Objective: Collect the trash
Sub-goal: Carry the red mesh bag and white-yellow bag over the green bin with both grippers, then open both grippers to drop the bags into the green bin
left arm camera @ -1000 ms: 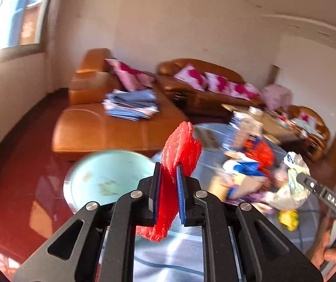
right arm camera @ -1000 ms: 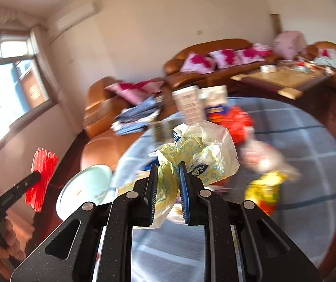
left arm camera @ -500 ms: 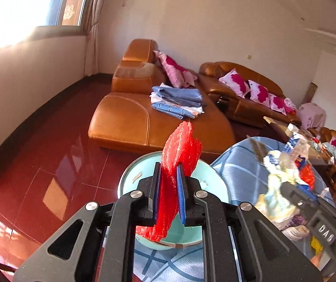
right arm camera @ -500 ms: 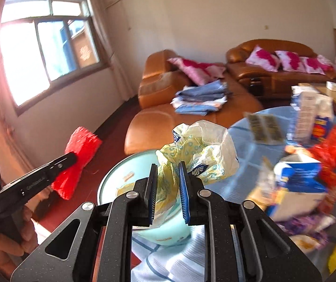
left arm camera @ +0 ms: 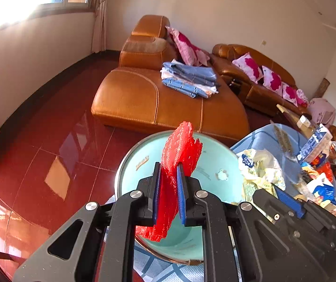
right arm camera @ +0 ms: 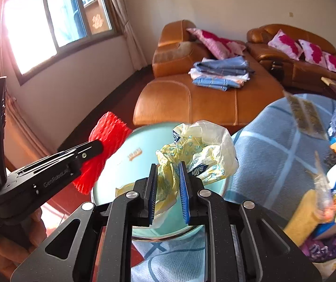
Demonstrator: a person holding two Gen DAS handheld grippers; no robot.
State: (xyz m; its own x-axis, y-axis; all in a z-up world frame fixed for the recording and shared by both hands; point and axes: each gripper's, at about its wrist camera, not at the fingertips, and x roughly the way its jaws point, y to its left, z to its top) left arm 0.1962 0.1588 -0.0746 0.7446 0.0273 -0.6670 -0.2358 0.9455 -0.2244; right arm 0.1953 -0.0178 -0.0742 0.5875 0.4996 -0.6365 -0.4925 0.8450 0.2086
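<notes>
While both grippers hang over the teal bin (left arm camera: 217, 164), the left gripper (left arm camera: 169, 176), clamped on red foam netting (left arm camera: 179, 145), sits over its middle; the right gripper (right arm camera: 168, 178), pinching a yellow plastic bag (right arm camera: 198, 148), hovers over its table-side rim.

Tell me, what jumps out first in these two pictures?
The bright red foam net pinched in the left gripper, held over a pale green bin at the table's edge. Beside it, the right gripper clamps a crumpled yellow bag over the same bin. Behind them, an orange leather sofa carries folded blue cloth.
</notes>
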